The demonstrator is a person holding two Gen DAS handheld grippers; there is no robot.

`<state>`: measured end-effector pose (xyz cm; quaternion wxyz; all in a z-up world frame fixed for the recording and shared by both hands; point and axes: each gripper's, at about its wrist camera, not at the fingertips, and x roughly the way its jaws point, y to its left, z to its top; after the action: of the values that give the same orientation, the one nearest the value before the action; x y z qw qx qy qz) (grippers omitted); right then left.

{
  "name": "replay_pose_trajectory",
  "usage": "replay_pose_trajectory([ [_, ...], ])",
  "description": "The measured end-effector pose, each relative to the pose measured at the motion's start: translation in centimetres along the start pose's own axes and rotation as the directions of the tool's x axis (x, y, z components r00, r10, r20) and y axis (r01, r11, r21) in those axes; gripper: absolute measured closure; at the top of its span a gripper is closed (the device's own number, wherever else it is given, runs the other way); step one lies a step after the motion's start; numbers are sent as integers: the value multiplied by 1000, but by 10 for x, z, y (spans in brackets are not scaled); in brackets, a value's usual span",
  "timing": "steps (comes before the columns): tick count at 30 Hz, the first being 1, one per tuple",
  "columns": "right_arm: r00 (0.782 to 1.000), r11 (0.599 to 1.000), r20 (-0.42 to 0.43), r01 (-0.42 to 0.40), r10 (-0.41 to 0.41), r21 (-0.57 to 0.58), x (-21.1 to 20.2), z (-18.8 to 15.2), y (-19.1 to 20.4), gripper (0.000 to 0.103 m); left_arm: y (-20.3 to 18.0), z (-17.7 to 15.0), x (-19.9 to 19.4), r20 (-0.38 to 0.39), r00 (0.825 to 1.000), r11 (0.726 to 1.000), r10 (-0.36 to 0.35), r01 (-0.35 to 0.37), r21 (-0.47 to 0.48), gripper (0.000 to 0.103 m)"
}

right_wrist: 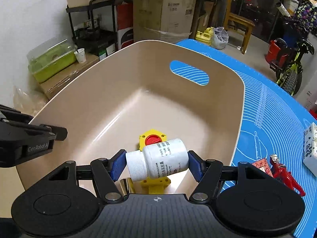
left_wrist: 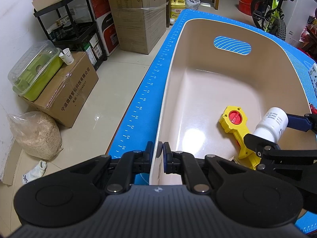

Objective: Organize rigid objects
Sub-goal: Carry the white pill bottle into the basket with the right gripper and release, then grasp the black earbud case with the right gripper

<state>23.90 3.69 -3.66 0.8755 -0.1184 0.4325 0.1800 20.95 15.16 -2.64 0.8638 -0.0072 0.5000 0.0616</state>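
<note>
A beige plastic tub (left_wrist: 172,83) (right_wrist: 240,107) stands on a blue mat (left_wrist: 142,97) (right_wrist: 277,107). My left gripper (left_wrist: 158,158) is shut on the tub's near left rim. My right gripper (right_wrist: 156,163) is shut on a white pill bottle (right_wrist: 158,161) lying sideways, cap to the left, held above the tub's floor; the bottle also shows in the left wrist view (left_wrist: 271,124). A yellow toy tool with a red knob (left_wrist: 234,123) (right_wrist: 151,138) lies on the tub floor under the bottle.
On the mat right of the tub lie a red figure (right_wrist: 285,173), a small red packet (right_wrist: 262,164) and a white box (right_wrist: 311,148). Left of the table are cardboard boxes (left_wrist: 67,91), a green container (left_wrist: 37,71), a black shelf (left_wrist: 75,25) and a grain bag (left_wrist: 35,134). A bicycle (left_wrist: 271,13) stands far right.
</note>
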Motion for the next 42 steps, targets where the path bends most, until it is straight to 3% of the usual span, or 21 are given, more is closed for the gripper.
replay_pose_trajectory([
  [7, 1000, 999, 24, -17, 16, 40, -10, -1, -10, 30, 0, 0, 0, 0, 1000, 1000, 0, 0, 0, 91],
  [17, 989, 987, 147, -25, 2, 161, -58, -10, -42, 28, 0, 0, 2, -1, 1000, 1000, 0, 0, 1, 91],
  [25, 975, 962, 189, 60, -113, 268, -98, -39, -86, 28, 1, -1, 2, -1, 1000, 1000, -4, 4, -5, 91],
  [31, 979, 926, 73, 156, -192, 343, -93, -75, -116, 28, 4, -2, 2, -2, 1000, 1000, -9, 9, -8, 91],
  [42, 973, 886, -133, 229, -191, 403, -54, -136, -129, 28, 1, -2, 1, 0, 1000, 1000, -1, 1, -8, 91],
])
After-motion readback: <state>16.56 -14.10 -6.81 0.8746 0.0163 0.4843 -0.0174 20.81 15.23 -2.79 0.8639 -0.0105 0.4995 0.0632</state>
